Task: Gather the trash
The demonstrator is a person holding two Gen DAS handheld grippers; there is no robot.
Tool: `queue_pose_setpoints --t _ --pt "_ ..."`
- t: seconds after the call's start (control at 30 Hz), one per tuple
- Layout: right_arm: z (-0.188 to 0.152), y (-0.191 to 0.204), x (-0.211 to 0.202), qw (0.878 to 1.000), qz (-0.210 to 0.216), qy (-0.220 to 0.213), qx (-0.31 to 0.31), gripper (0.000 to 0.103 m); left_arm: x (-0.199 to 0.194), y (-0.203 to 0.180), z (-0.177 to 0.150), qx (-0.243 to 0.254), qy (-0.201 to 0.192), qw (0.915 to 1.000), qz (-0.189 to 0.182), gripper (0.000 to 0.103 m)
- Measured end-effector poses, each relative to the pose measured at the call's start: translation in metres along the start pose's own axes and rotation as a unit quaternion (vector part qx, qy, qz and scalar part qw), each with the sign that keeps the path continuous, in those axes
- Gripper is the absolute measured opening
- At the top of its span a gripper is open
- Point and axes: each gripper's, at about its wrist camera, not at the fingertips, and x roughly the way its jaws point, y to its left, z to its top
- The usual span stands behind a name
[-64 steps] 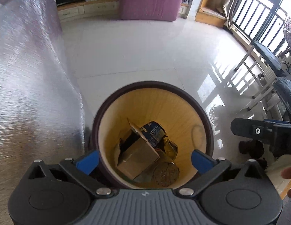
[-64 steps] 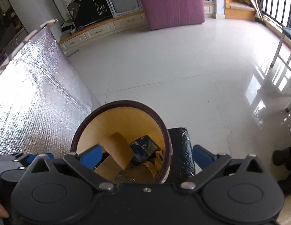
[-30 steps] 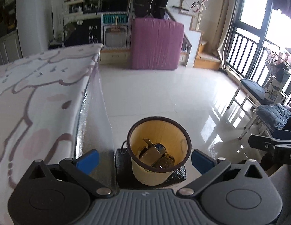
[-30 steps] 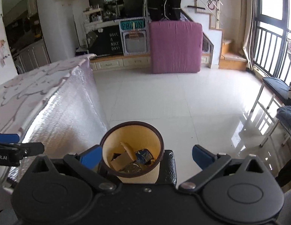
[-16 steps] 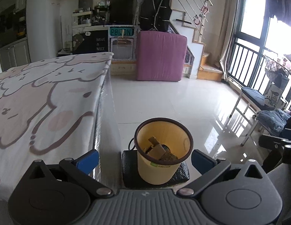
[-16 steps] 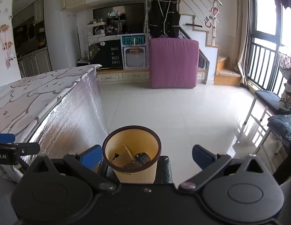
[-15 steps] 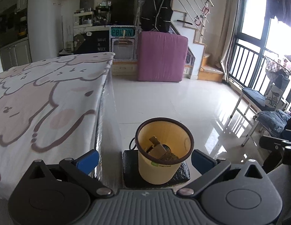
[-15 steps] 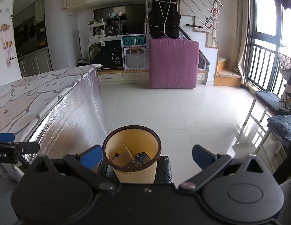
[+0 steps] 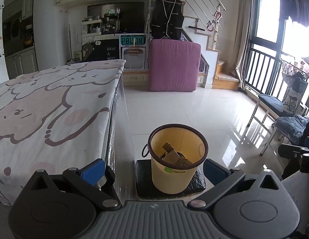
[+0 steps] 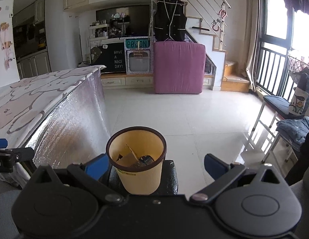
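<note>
Both the left gripper (image 9: 154, 168) and right gripper (image 10: 155, 164) are released, empty. The bin (image 9: 175, 181) holds cardboard (image 9: 170, 154), beside the table (image 9: 44, 107).

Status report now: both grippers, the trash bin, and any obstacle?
Left gripper open, empty. Right gripper open, empty. Yellow bin upright on black pad, cardboard trash inside. Table beside bin; nothing blocking.

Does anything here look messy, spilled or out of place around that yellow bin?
Nothing stands out. The yellow bin stands upright on a black pad beside the table, with cardboard and other trash inside it. No spill shows on the floor.
</note>
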Motion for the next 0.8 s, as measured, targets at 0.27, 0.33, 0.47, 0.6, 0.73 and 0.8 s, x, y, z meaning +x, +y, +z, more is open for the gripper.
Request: queue_pose_setpoints --t 0.27,0.33,0.47,0.6,0.73,0.8 --pt "-0.009 0.001 -0.006 1.000 -0.005 0.000 -0.008 0.103 -0.004 -0.004 -0.009 0.004 -0.002 1.0000 0.000 0.103" --pt "-0.012 0.001 -0.008 1.000 -0.005 0.000 -0.007 0.103 -0.005 -0.003 -0.011 0.001 -0.001 1.0000 0.002 0.103" --pt "-0.013 0.001 -0.010 1.000 -0.008 -0.001 -0.008 0.103 -0.007 -0.002 -0.012 -0.004 -0.004 1.0000 0.002 0.103" --pt "-0.014 0.001 -0.012 1.000 -0.009 -0.003 -0.009 0.103 -0.009 -0.001 -0.012 -0.005 -0.005 1.0000 0.002 0.103" --pt "-0.014 0.001 -0.012 1.000 -0.010 -0.002 -0.009 0.103 -0.011 -0.001 -0.012 -0.005 -0.007 1.0000 0.002 0.103" --pt "-0.014 0.001 -0.012 1.000 -0.009 -0.002 -0.009 0.103 -0.011 -0.001 -0.012 -0.005 -0.008 1.0000 0.003 0.103"
